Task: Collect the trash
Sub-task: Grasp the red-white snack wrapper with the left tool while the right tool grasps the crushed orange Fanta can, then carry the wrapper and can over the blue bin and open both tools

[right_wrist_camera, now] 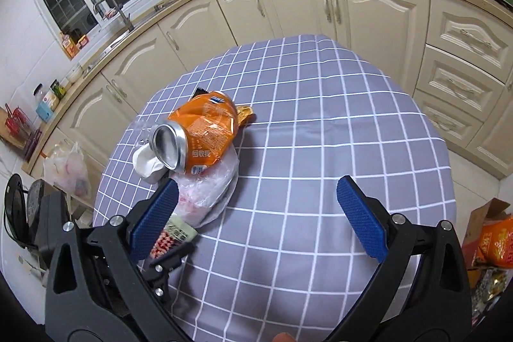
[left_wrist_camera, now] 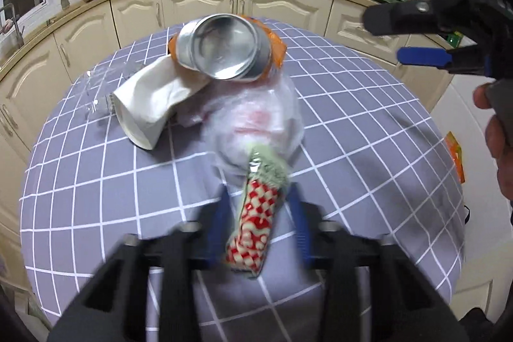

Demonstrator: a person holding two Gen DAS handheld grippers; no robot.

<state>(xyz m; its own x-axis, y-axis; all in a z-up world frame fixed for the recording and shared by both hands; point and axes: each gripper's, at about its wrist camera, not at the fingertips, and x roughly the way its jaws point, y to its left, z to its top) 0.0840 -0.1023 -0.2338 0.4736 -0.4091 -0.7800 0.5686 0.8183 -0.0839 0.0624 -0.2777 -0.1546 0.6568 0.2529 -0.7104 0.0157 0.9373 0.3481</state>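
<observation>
Two tools work your counter (right_wrist_camera: 320, 149): your left tool (left_wrist_camera: 259, 213) pinches a red-checked wrapper (left_wrist_camera: 253, 233), while your right tool (right_wrist_camera: 256, 223) hangs spread wide, empty. Just ahead lies the rest — crushed orange can (right_wrist_camera: 198, 140) atop a clear plastic bag (right_wrist_camera: 208, 191), beside a flattened paper cup (left_wrist_camera: 150, 104) — likely heaped for one sweep.

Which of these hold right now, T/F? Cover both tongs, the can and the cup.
1. The left tongs are closed on the red-checkered wrapper. True.
2. The right tongs grip the orange can. False: they are open and empty, the can lies ahead of them.
3. The can stands upright. False: it lies crushed on its side on the plastic bag.
4. A crumpled white paper cup lies beside the can. True.
</observation>
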